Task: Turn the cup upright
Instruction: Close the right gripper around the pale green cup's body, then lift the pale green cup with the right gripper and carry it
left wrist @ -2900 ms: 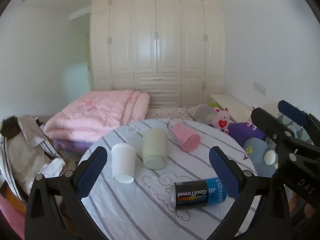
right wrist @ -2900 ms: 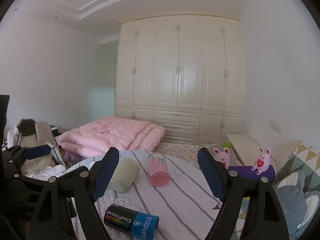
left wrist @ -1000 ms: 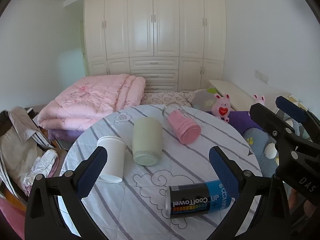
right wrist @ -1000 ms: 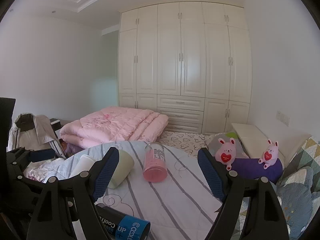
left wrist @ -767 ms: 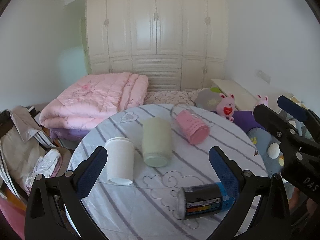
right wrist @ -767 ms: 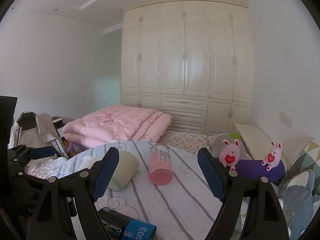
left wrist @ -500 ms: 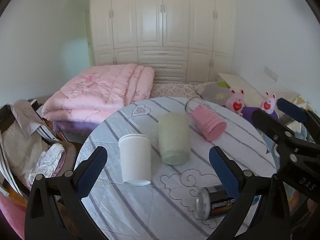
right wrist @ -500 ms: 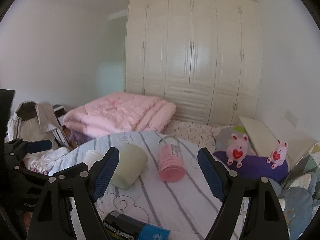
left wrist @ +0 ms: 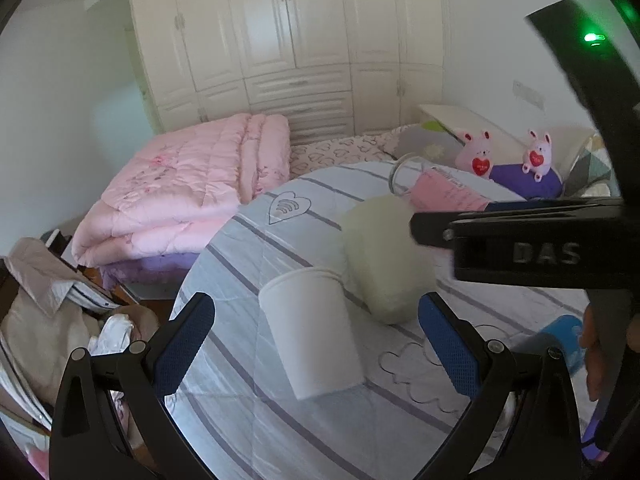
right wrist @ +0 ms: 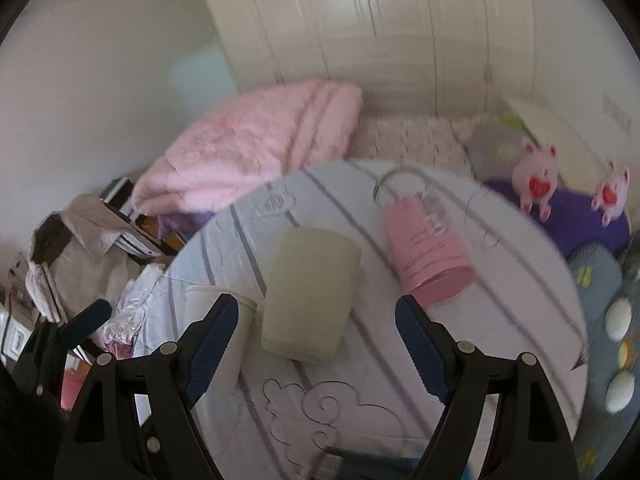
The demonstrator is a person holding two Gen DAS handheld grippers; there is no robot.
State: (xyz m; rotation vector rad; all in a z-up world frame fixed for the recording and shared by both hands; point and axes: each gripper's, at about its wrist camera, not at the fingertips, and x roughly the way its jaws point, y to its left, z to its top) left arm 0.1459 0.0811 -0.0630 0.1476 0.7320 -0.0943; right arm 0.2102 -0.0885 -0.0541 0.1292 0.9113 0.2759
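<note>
Cups lay unrighted on the round table (left wrist: pixel 248 248): with both grippers (left wrist: pixel 316 344) (right wrist: pixel 316 336) newly swung in close, claws wide and empty, the white cup (left wrist: pixel 312 332) sat near-left, green cup (right wrist: pixel 308 300) centre, so grasping looked imminent

on the round table (left wrist: pixel 248 364) a paper cup (left wrist: pixel 314 332) lies between the left gripper's (left wrist: pixel 316 344) spread fingers, close ahead. a second cup (right wrist: pixel 310 292) lies on its side just right of it, centred ahead of the right gripper (right wrist: pixel 318 340). a third cup (right wrist: pixel 424 252) lies farther ahead to the right. a folded quilt (left wrist: pixel 188 192) sits beyond the table, ahead-left.
</note>
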